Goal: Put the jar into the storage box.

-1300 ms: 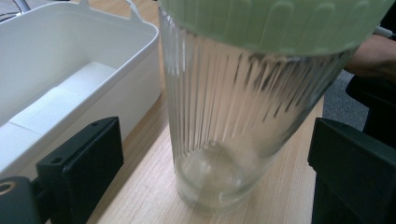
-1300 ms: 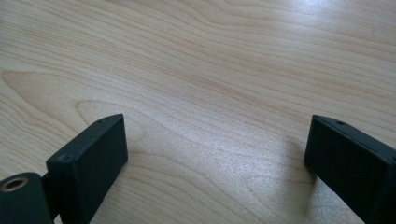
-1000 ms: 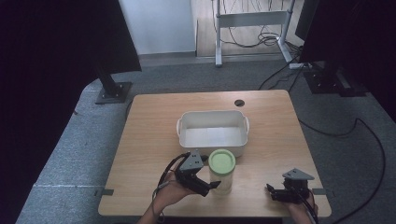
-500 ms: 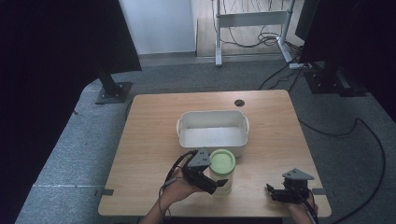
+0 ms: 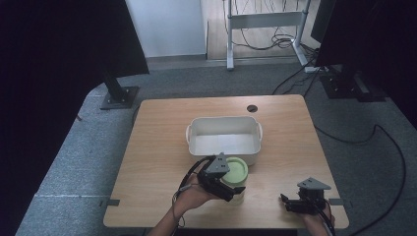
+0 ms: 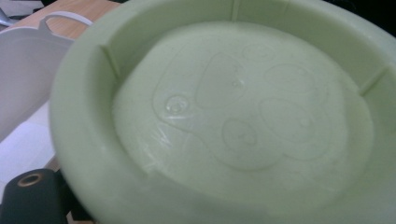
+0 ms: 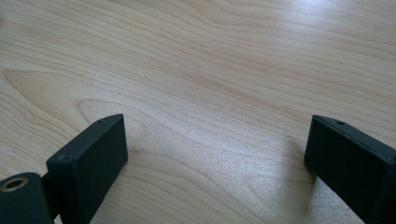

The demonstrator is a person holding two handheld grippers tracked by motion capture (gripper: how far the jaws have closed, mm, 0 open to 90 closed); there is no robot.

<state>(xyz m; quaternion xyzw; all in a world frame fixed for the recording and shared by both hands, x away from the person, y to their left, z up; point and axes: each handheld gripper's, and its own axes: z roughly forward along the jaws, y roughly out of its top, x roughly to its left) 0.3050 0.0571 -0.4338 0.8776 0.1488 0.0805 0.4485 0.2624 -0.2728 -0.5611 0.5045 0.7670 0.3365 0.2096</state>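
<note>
Fingers [image 7: 93, 163] spread over bare table [image 7: 210, 70]; green-lidded jar [image 5: 236, 172] beside empty white tub [image 5: 223, 142].

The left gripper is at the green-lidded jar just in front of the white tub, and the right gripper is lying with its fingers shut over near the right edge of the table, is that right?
Not quite. The right gripper has its fingers wide apart over bare wood, as the right gripper view shows. The rest holds: the left gripper is at the green-lidded jar in front of the white tub, with the right one near the table edge.
</note>
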